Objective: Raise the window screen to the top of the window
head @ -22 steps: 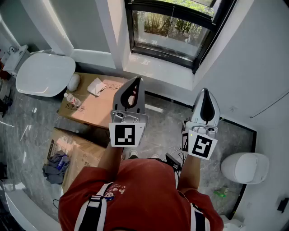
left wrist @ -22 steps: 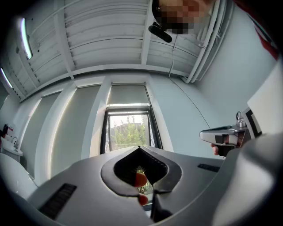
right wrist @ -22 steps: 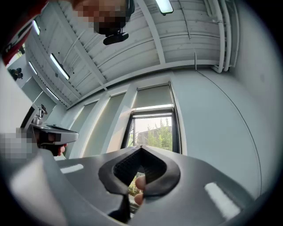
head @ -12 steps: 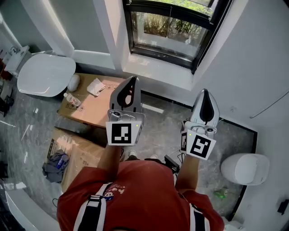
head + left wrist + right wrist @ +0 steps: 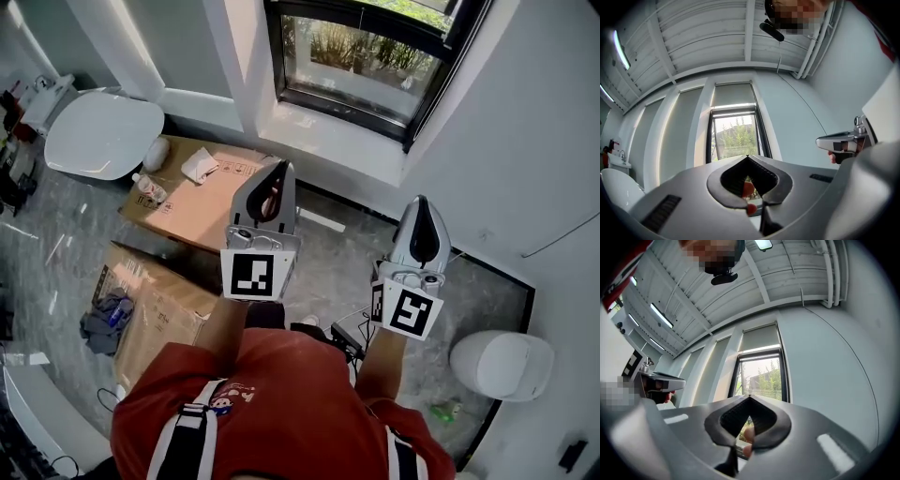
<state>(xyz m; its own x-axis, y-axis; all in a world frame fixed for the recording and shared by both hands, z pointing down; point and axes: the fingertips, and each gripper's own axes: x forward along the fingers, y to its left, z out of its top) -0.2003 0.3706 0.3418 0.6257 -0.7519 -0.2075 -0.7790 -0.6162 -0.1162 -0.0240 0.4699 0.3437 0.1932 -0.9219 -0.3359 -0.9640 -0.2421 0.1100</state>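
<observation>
The black-framed window point(image 5: 375, 56) is ahead, above a white sill point(image 5: 323, 136). In the gripper views a grey screen point(image 5: 733, 95) point(image 5: 761, 338) covers only the top part of the window point(image 5: 736, 136) point(image 5: 761, 373), and trees show through the glass below it. My left gripper point(image 5: 280, 166) point(image 5: 748, 157) is shut with nothing in it, held out short of the sill. My right gripper point(image 5: 421, 201) point(image 5: 750, 397) is shut and empty too, beside the left one and a little lower in the head view. Both point up towards the window and touch nothing.
A white toilet point(image 5: 101, 134) stands at the left. Two cardboard boxes point(image 5: 202, 202) point(image 5: 155, 300) lie on the grey floor below the sill, with a cloth point(image 5: 199, 166) and a bottle point(image 5: 150, 187) on the far one. Another white fixture point(image 5: 502, 364) sits at the right.
Both grippers stay shut and keep almost the same place in front of the person. The floor, boxes and window shift slightly in the head view as the camera moves.
</observation>
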